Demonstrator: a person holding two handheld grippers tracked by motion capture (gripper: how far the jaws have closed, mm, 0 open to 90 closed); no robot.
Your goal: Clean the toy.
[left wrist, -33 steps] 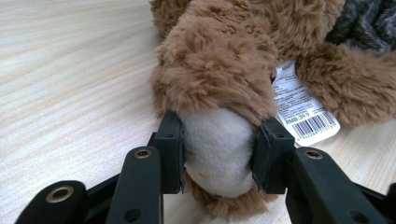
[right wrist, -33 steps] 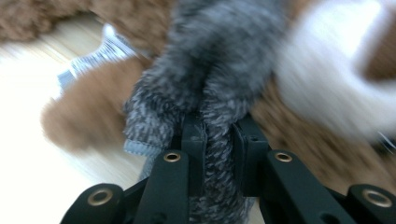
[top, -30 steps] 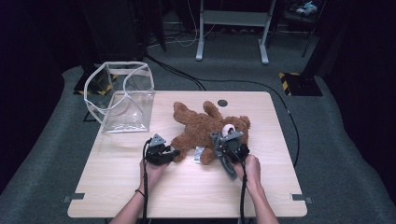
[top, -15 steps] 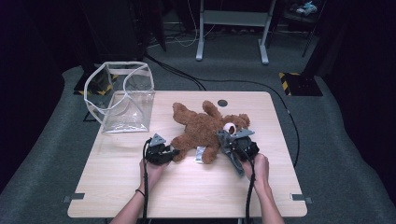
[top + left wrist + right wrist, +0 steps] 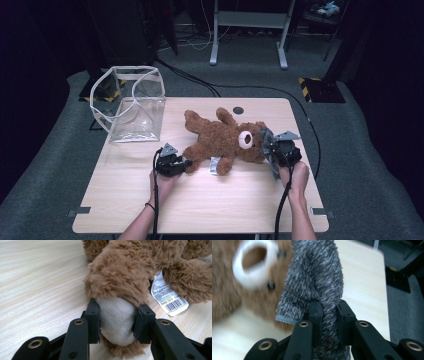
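A brown teddy bear (image 5: 222, 140) lies on its back on the wooden table (image 5: 200, 210), head to the right. My left gripper (image 5: 186, 164) is shut on the bear's foot; its jaws squeeze the white sole (image 5: 116, 322) from both sides. My right gripper (image 5: 270, 147) sits just right of the bear's head, shut on a grey knitted piece (image 5: 314, 277) that stands up between its jaws. The bear's white muzzle (image 5: 253, 267) shows blurred at the upper left of the right gripper view. The grey knit (image 5: 265, 136) touches the side of the bear's head.
A clear plastic bag with white trim (image 5: 132, 105) stands open at the table's back left. A white barcode tag (image 5: 168, 295) hangs from the bear beside its other leg. A small dark round disc (image 5: 238, 110) sits near the far edge.
My right gripper has moved to the right and slightly up with the grey knit, from over the bear's face to beside its head. The left gripper has kept still on the foot.
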